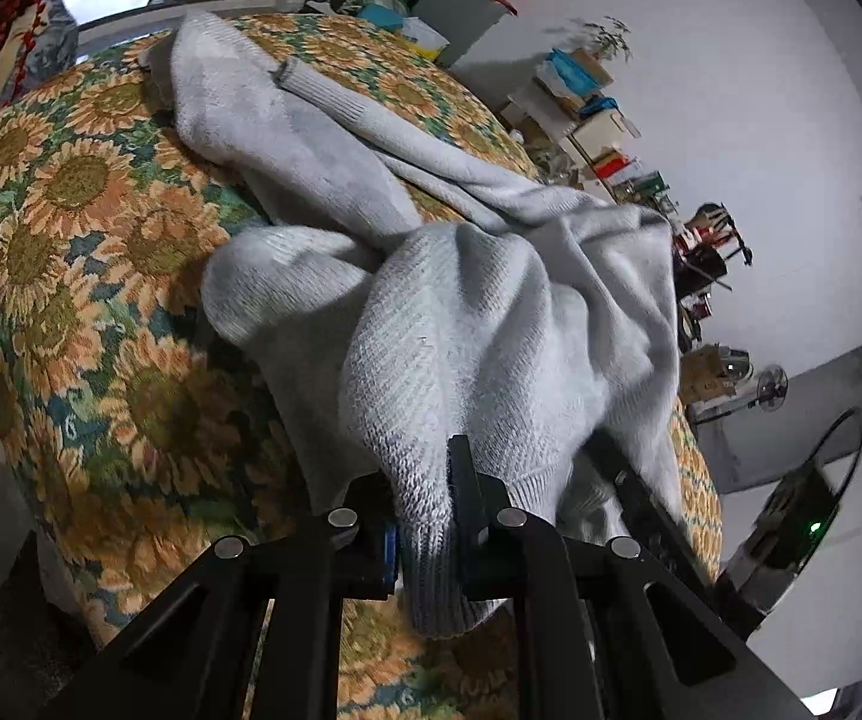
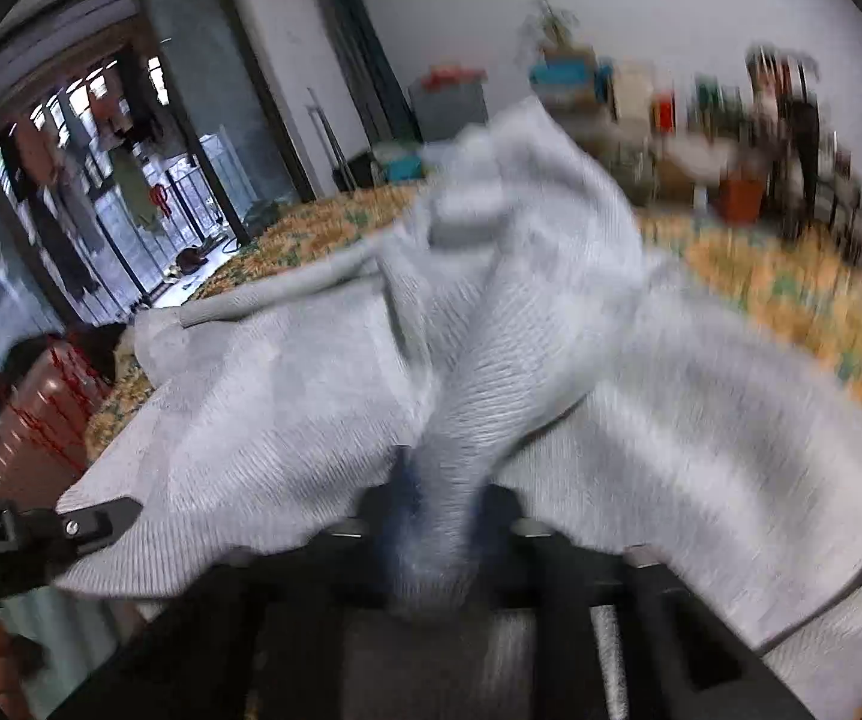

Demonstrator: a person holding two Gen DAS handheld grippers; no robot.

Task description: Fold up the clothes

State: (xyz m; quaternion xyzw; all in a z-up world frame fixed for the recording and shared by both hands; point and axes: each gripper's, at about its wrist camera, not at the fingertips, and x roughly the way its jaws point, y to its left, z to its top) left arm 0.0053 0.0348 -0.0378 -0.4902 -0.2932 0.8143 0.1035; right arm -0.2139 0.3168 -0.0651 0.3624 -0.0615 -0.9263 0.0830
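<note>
A light grey knitted sweater (image 1: 490, 300) lies crumpled on a bed with a sunflower-patterned cover (image 1: 89, 228). One sleeve with a ribbed cuff (image 1: 317, 87) stretches toward the far side. My left gripper (image 1: 425, 516) is shut on a ribbed edge of the sweater, and the fabric hangs down between its fingers. The right wrist view is blurred. There my right gripper (image 2: 436, 516) is shut on a bunched fold of the same sweater (image 2: 550, 312), which hides its fingertips. The left gripper (image 2: 101, 519) shows at the left edge, clamped on the sweater's edge.
Shelves with boxes and a plant (image 1: 586, 96) line the white wall beyond the bed. A standing fan (image 1: 769, 387) and a black device with a green light (image 1: 790, 528) are at the right. A red suitcase (image 2: 41, 414) stands beside the bed near glass doors (image 2: 131, 180).
</note>
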